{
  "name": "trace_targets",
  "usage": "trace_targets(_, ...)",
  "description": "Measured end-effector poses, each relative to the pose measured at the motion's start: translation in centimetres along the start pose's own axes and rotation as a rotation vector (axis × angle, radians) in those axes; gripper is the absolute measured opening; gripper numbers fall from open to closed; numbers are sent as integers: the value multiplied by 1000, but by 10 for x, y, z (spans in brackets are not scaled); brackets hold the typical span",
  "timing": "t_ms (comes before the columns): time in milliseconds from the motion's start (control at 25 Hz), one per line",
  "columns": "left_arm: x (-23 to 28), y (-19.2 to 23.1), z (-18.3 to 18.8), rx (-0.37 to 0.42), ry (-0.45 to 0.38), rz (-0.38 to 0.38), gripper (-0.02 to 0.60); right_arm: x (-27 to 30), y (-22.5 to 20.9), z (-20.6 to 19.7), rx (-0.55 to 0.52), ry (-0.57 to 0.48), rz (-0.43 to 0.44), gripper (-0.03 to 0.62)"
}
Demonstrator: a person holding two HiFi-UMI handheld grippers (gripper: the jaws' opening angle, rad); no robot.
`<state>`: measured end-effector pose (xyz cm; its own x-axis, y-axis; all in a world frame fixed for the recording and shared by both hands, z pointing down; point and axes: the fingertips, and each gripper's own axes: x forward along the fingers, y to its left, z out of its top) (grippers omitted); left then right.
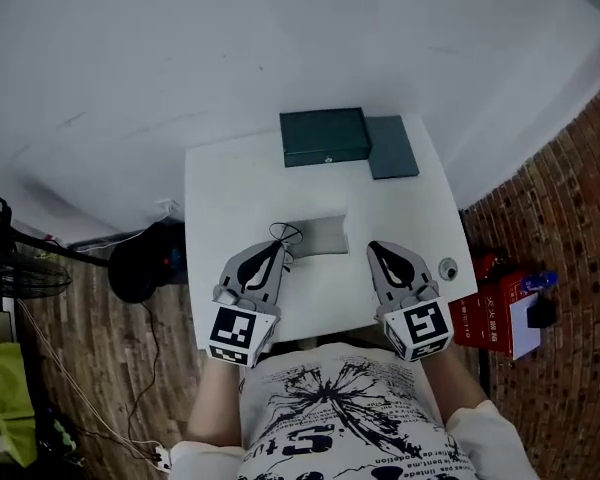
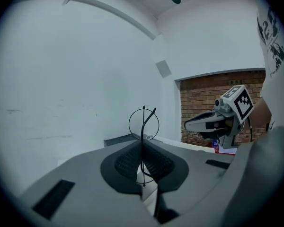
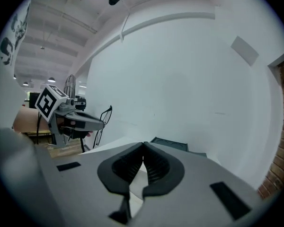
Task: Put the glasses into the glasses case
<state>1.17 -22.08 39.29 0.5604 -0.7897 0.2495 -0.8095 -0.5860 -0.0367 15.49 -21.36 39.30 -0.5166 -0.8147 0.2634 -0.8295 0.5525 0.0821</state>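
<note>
Thin black wire-framed glasses (image 1: 285, 235) are pinched by one lens edge in my left gripper (image 1: 278, 245), which is shut on them a little above the table. In the left gripper view the glasses (image 2: 143, 122) stand upright between the pads (image 2: 128, 162). The dark green glasses case (image 1: 324, 136) lies open at the far edge of the white table (image 1: 220, 188), its lid (image 1: 392, 147) flat to the right. My right gripper (image 1: 377, 247) is shut with nothing in it, level with the left one. In the right gripper view the case (image 3: 170, 144) lies straight ahead of the closed pads (image 3: 156, 167).
A grey cloth (image 1: 318, 235) lies on the table between the two grippers. A small round object (image 1: 447, 267) sits near the table's right edge. A red box (image 1: 490, 313) stands on the brick floor to the right; a black stool (image 1: 145, 258) is at the left.
</note>
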Motion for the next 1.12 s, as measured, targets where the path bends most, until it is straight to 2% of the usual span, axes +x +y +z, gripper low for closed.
trace_targets(120,19,2,-15,-9,35,45,15,15,-17,-6,-14,-2,56,15)
trace_targets(240,39,1,-35,46,109,37,15,29,-31,-17,-11,9,92,15)
trace_targets(400,63,-6,-62,147,210,-8,15,42,-45,-40,8,30,131,15)
trace_targets(720,108,-7,-107,280,382,-111,15,60,-61,-75,71,78,151,15)
trace_targets(1120,150,-28,-159,525,577,-301,15,64,-70,-110,129,144,143,15)
